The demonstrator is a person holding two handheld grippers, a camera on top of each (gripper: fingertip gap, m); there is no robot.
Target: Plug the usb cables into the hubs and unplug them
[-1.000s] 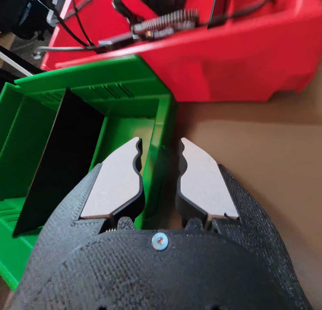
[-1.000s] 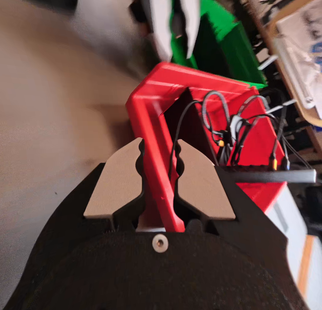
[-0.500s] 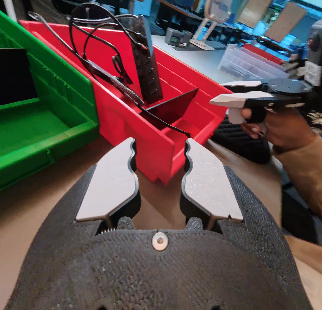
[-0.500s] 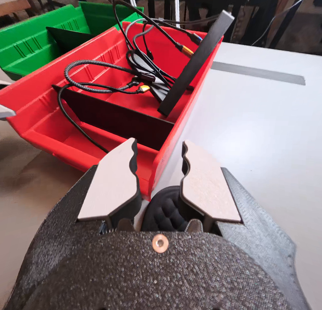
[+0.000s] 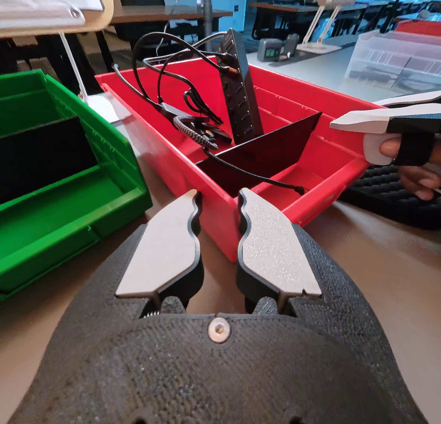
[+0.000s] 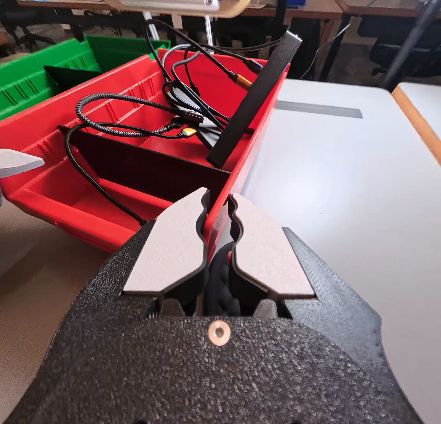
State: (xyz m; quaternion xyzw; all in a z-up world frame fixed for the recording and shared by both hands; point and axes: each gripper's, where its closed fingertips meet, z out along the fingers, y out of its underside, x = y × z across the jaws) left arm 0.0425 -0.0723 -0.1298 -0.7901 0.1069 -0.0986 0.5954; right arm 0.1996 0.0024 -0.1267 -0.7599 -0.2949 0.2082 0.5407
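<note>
Textured black gripper (image 5: 218,198) bodies, pale grey fingers (image 5: 164,243), silver screw (image 5: 218,329).

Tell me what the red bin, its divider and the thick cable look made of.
Red bin: likely moulded plastic, glossy, with ribbed walls.
Divider: thin black sheet, smooth, probably plastic.
Thick cable: woven black-and-grey jacket, apparently braided fabric.

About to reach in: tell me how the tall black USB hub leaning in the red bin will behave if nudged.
The tall black USB hub probably tips easily: it only leans on the red plastic bin wall. Plugged cables would likely tug it. It looks rigid.
</note>
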